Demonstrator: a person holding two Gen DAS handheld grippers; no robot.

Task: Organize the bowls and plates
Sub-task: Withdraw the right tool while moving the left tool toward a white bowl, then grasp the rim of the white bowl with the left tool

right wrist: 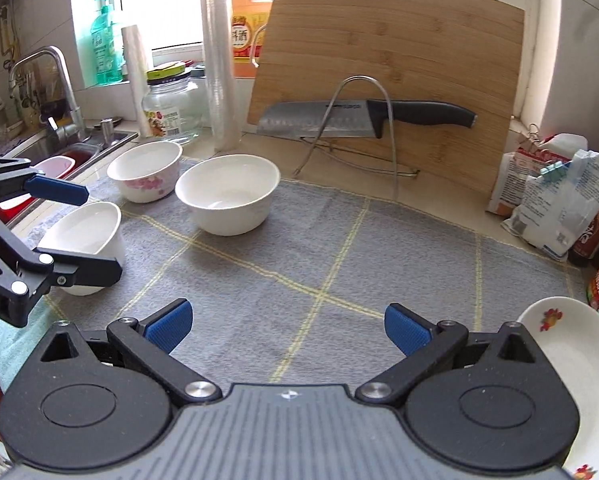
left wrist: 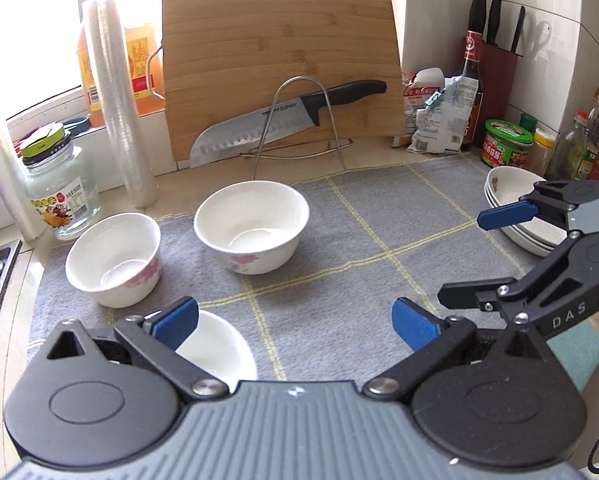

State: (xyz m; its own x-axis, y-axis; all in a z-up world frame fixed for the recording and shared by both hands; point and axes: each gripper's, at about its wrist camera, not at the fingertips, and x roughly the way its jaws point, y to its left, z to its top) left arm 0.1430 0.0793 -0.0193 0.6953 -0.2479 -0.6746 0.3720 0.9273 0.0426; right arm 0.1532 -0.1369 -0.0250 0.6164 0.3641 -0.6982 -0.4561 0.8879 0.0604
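Left gripper (left wrist: 295, 322), black frame with blue-padded fingers: spread wide, nothing between the pads, held low over grey cloth mat with yellow grid lines (left wrist: 379, 232). Left pad just above the rim of nearest white ceramic bowl (left wrist: 219, 350), contact not determinable.

Right gripper (right wrist: 287, 326), same make: likewise spread wide, holding nothing, poised over bare mat. Seen from the left wrist view at right edge, upper blue finger in front of the plate stack.

Bowls, three, white ceramic, all upright with mouths upward, round, no long axis:
- nearest bowl, front-left of mat, partly hidden behind left gripper.
- white bowl with pink flower print (left wrist: 113, 260), left edge of mat, near the sink (right wrist: 59, 148).
- larger white bowl with faint pink flower print (left wrist: 251, 226), centre-left of mat, just beside the previous, apart.

Stack of shallow white plates with red flower motif (left wrist: 511, 200), right edge of mat, face up.

Behind the mat: bamboo cutting board (left wrist: 279, 68) leaning upright on wire rack (left wrist: 299, 120); steel knife with black handle (left wrist: 287, 120) lying across the rack, blade left, handle right. Glass jar with green lid (left wrist: 59, 188) at left; condiment bottles and packets at right.
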